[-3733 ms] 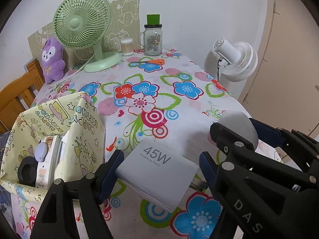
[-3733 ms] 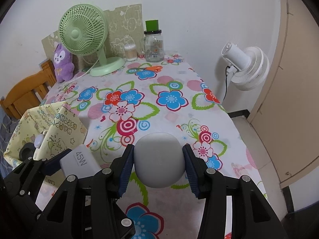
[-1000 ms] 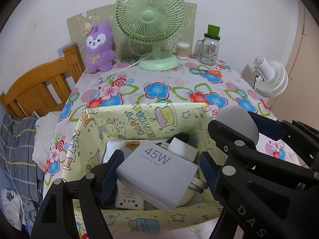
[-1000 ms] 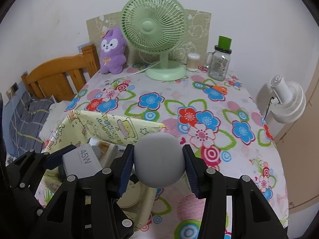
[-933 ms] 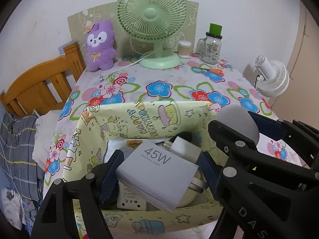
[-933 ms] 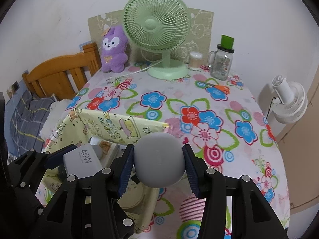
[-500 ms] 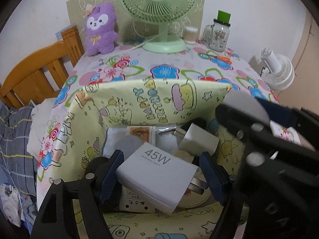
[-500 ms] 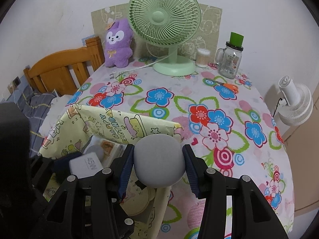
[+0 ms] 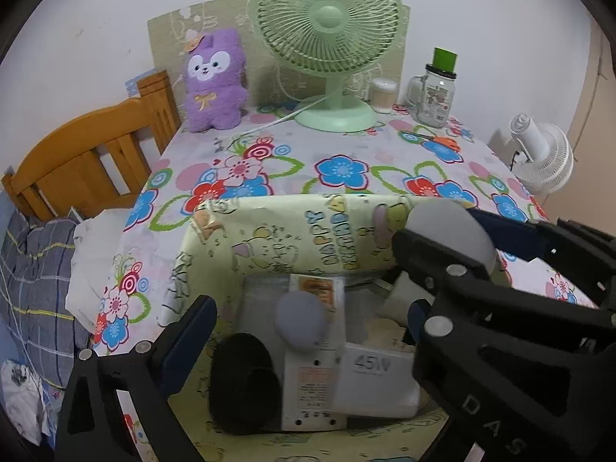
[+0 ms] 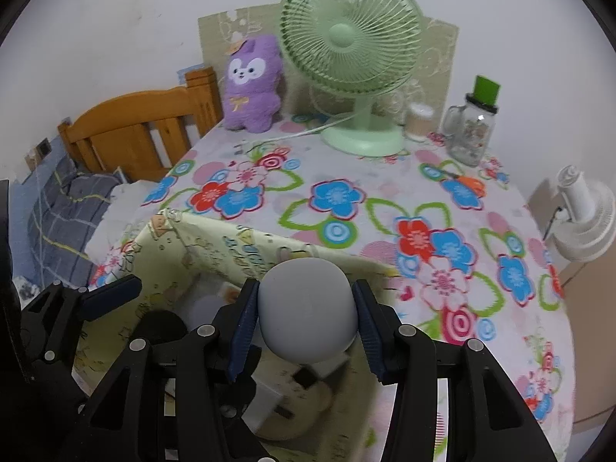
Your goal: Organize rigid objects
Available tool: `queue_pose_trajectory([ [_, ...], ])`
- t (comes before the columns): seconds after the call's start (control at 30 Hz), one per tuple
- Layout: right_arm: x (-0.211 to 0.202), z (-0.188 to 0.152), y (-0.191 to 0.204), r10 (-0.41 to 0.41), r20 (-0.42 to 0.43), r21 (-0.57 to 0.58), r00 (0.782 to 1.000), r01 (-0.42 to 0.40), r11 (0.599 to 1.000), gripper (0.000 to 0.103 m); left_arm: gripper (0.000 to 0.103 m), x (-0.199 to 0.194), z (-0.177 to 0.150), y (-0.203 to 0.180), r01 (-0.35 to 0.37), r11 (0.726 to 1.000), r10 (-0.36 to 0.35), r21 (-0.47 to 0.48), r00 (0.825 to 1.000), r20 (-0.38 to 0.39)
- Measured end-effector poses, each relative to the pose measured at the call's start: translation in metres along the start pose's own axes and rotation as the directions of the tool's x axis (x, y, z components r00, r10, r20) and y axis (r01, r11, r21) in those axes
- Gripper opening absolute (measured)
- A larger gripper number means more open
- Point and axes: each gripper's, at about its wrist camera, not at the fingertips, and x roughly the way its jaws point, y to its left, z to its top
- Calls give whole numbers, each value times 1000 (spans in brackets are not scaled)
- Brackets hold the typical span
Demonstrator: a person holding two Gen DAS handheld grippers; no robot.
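In the left wrist view, the left gripper (image 9: 308, 331) is being held with jaws spread, just opened, the 45W charger (image 9: 375, 383) lying free below them inside the yellow box (image 9: 292, 231). In the right wrist view, the grey rounded object (image 10: 307, 310) is being pinched by the right gripper (image 10: 306, 321), the box opening lying directly beneath the jaws.

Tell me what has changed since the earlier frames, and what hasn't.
The left claw has just been opening and let go of the 45W charger, which now lies in the yellow storage bag. Both claws moved from the open tablecloth to over the bag. The right claw still clamps the grey round object.
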Motion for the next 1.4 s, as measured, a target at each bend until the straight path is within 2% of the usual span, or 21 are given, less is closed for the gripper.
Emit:
queue_pose_trajectory([
  [0.13, 13, 1, 7, 17, -27, -8, 999, -18, 1000, 52, 101, 3, 0, 5, 36, 999, -36, 1, 999, -14],
  [0.37, 26, 4, 10, 23, -81, -16, 996, -24, 1000, 53, 100, 3, 0, 3, 31, 999, -31, 11, 999, -7],
  [0.5, 26, 4, 8, 9, -93, -19, 996, -11, 1000, 65, 100, 4, 0, 2, 19, 1000, -19, 15, 1000, -10],
  [0.67, 15, 2, 6, -23, -64, -26, 998, 21, 999, 80, 100, 2, 0, 0, 14, 1000, -14, 10, 1000, -17],
  [0.87, -9, 0, 2, -109, 28, -57, 994, 110, 992, 91, 101, -9, -1, -12, 30, 999, -31, 23, 999, 8],
  [1.4, -42, -17, -30, -102, 57, 25, 993, 101, 995, 92, 102, -32, -3, -50, 30, 999, -32, 41, 999, 39],
])
